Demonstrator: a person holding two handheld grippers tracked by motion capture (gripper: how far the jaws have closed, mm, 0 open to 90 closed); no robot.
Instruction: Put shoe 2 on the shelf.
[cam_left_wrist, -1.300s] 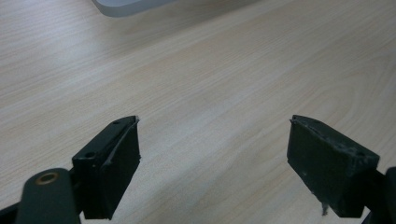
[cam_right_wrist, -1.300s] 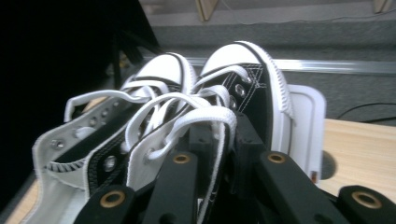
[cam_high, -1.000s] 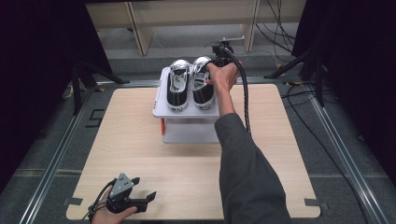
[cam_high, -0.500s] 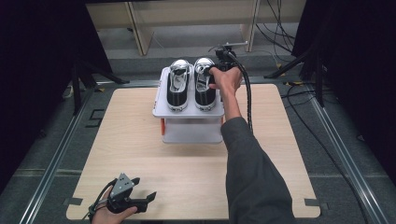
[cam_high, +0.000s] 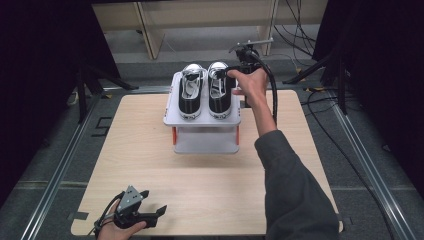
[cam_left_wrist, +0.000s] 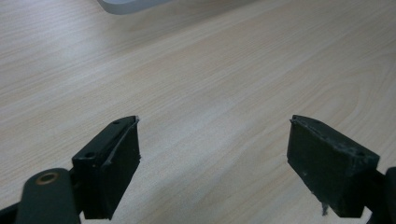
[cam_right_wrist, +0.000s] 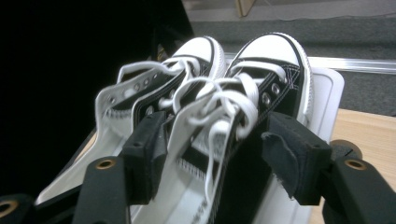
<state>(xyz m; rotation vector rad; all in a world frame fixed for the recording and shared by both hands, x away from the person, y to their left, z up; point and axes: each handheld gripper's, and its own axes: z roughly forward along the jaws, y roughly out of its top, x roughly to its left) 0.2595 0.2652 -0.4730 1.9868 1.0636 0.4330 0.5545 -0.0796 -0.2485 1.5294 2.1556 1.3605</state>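
Observation:
Two black-and-white lace-up sneakers stand side by side, toes away from me, on the top shelf of a small white rack (cam_high: 205, 144). My right gripper (cam_high: 229, 75) is at the right sneaker (cam_high: 220, 97), held from behind by a hand. In the right gripper view, my right gripper (cam_right_wrist: 212, 144) stands open with its jaws on either side of that sneaker's (cam_right_wrist: 280, 60) laced upper. The left sneaker (cam_right_wrist: 201, 51) sits just beyond, and in the high view the left sneaker (cam_high: 191, 95) is untouched. My left gripper (cam_high: 152, 201) rests open at the table's near left corner, and the left gripper (cam_left_wrist: 212, 140) has bare wood between its fingers.
The wooden table (cam_high: 140, 150) carries the rack at its far middle. Metal rails (cam_high: 60, 170) run along both sides on grey floor. A black cable (cam_high: 272, 95) loops from the right gripper beside the forearm. The rack's base edge (cam_left_wrist: 126, 5) shows in the left gripper view.
The right hand and its gripper have shifted a little to the right and back at the right sneaker. The sneakers have stayed put. The left gripper has not moved.

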